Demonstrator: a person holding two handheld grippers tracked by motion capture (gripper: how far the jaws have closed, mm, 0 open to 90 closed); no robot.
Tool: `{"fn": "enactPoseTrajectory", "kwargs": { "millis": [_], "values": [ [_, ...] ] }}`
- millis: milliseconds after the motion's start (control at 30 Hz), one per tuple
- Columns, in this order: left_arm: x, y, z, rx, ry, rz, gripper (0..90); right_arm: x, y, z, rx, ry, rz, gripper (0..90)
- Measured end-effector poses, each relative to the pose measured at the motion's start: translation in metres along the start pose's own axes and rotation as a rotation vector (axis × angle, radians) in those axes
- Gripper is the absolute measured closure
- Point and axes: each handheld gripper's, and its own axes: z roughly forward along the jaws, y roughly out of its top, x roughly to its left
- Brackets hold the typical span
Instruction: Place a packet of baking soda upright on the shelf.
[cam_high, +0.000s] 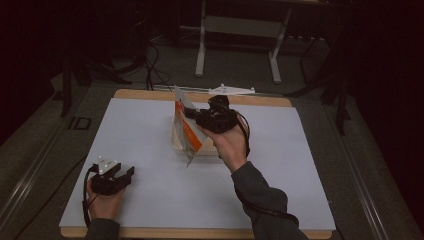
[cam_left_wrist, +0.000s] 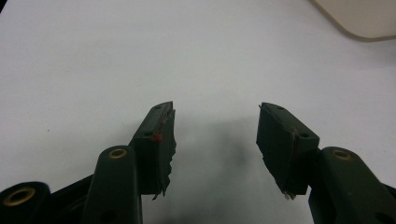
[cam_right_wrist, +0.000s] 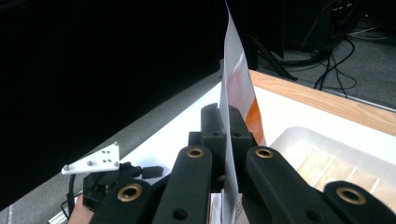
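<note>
A flat white and orange packet (cam_high: 187, 127) hangs in the air above a shallow pale tray (cam_high: 178, 144) at the table's middle. My right gripper (cam_high: 192, 114) is shut on the packet's edge, and in the right gripper view the packet (cam_right_wrist: 236, 100) stands on edge between the closed jaws of the right gripper (cam_right_wrist: 227, 123). At the near left my left gripper (cam_high: 129, 173) rests low over the white table cover (cam_high: 145, 145), open with nothing between its jaws. From the left gripper view the left gripper (cam_left_wrist: 215, 123) has bare white surface in its gap, and the tray's corner (cam_left_wrist: 364, 21) lies at top right.
The wooden table edge (cam_high: 150, 93) runs along the back. Beyond it stand a white frame's legs (cam_high: 201, 50) and cables (cam_high: 152, 70) on the dark floor. White cover stretches free to the left and right of the tray.
</note>
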Motion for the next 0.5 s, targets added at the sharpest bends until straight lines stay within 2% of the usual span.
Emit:
{"fn": "enactPoseTrajectory", "kwargs": {
  "millis": [500],
  "values": [
    [0.000,0.000,0.000,0.001,0.003,-0.002,46.6,-0.011,0.007,0.012,-0.013,-0.042,0.040,90.0]
  ]
}}
